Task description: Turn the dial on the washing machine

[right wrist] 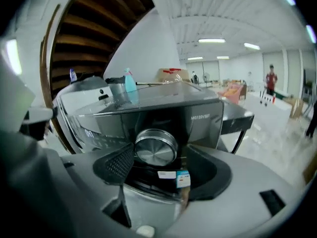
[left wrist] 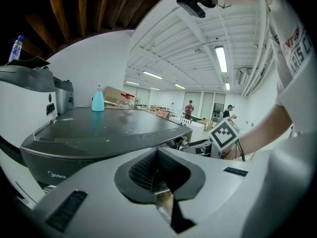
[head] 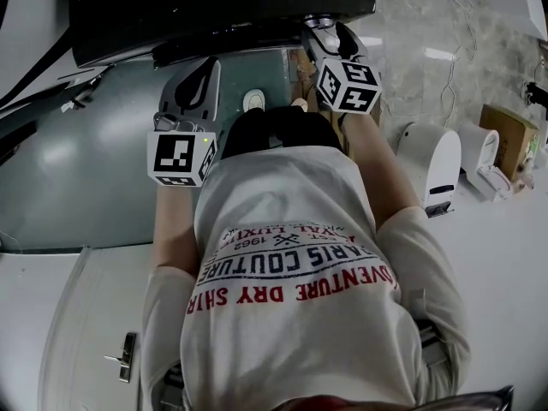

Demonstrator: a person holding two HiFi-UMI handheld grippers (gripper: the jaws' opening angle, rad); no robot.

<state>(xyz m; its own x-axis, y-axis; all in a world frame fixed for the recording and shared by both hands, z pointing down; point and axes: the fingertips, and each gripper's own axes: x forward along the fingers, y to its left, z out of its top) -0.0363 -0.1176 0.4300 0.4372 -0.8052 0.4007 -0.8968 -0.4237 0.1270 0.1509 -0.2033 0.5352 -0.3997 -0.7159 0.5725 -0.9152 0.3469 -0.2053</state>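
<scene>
Right gripper view: my tool's body covers the washer (right wrist: 163,113) below the dial (right wrist: 156,148). The panel print (right wrist: 200,117) and the labels (right wrist: 174,176) under the dial are too small to read.

Head view: my shirt (head: 300,264) covers the washer's front, dial included. My right gripper's (head: 322,34) tips run under the dark overhang (head: 223,11) above the washer. My left gripper's (head: 199,80) tips cannot be told from its own housing.

Left gripper view: the washer's front faces away. The right gripper's jaws at the washer's corner are too small to read. People (left wrist: 189,108) beyond the washer are too small to tell apart.
</scene>
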